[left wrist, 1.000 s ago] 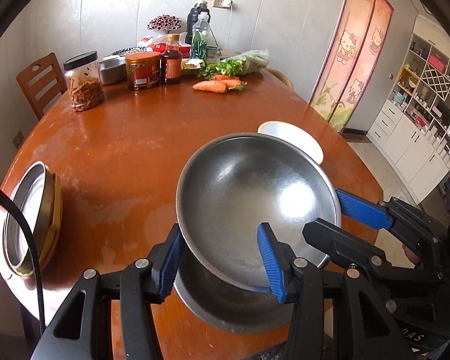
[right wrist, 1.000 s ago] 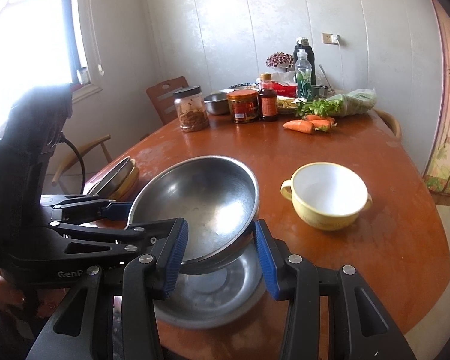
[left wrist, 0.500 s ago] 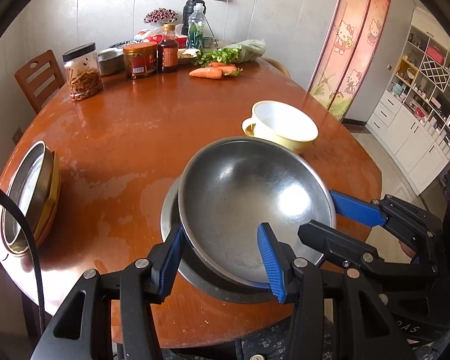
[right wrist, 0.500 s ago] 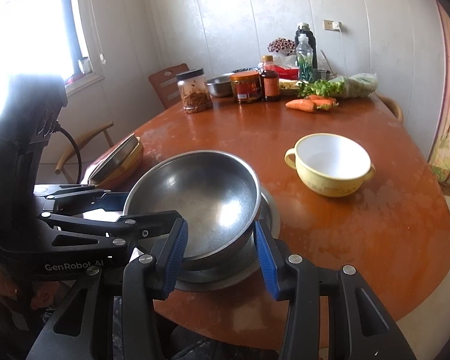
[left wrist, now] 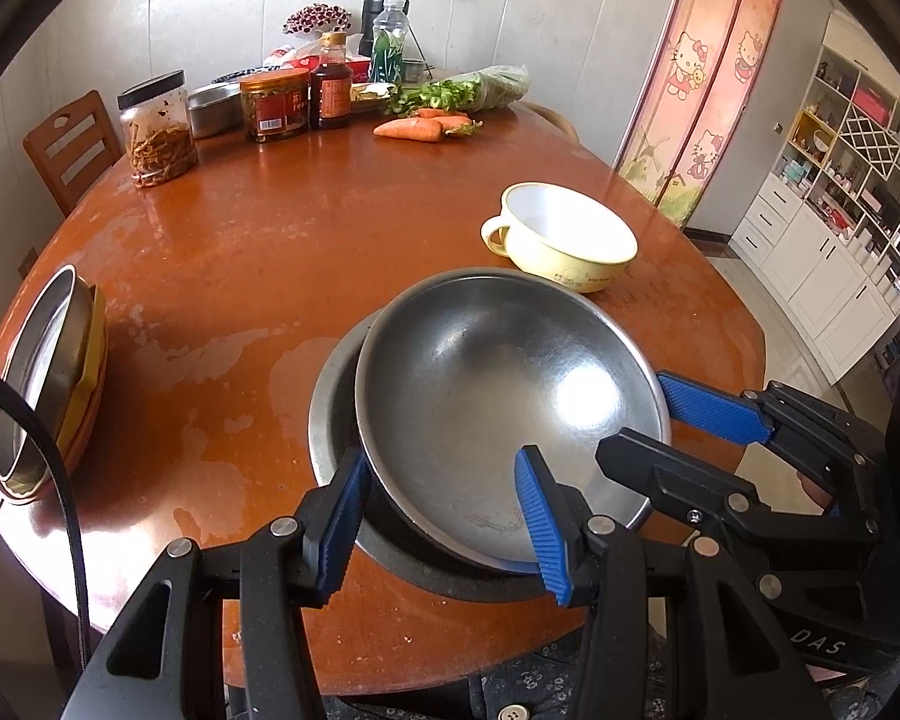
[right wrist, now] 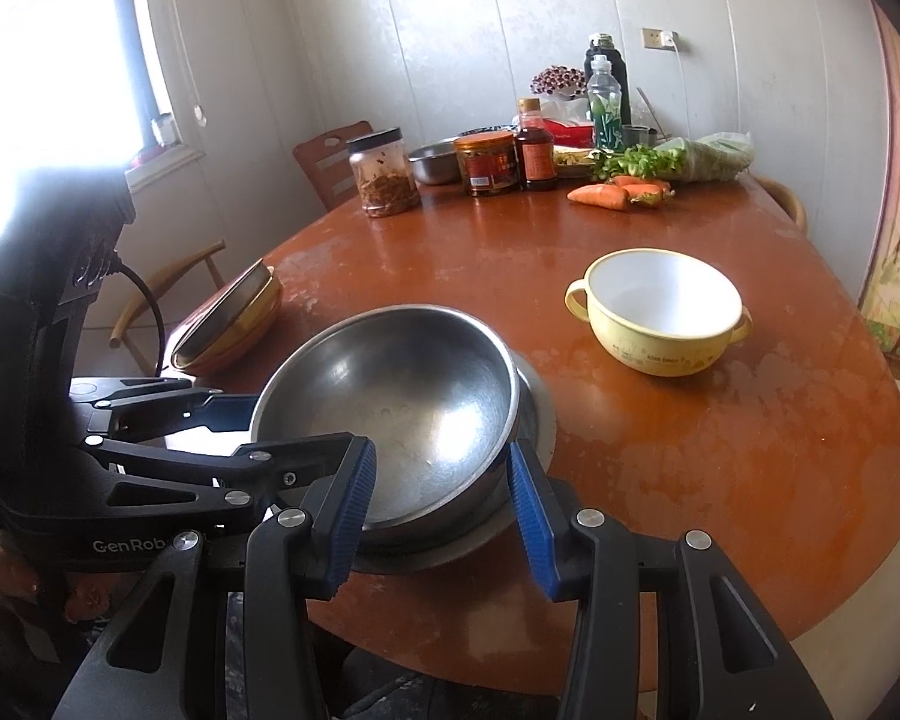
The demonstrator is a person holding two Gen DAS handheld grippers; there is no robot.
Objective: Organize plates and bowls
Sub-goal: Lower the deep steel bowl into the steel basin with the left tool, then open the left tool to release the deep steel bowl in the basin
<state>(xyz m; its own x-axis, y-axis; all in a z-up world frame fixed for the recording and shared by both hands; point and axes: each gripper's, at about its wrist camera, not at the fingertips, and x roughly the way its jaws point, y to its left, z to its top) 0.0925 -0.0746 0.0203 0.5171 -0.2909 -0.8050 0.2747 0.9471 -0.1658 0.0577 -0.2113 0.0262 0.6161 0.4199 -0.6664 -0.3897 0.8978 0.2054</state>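
Note:
A steel bowl lies tilted in a wider steel dish near the table's front edge. My left gripper is shut on the bowl's near wall, one blue pad inside and one outside. My right gripper is shut on the same bowl's near-right rim. Each gripper also shows in the other's view: the right gripper and the left gripper. A yellow two-handled bowl stands empty behind and to the right. A stack of plates leans at the table's left edge.
Jars, a sauce bottle, carrots and greens crowd the far side of the round brown table. A wooden chair stands far left. White cabinets are off to the right.
The steel bowl, held by both grippers, has come down over the wider steel dish. The yellow bowl has come out from behind it.

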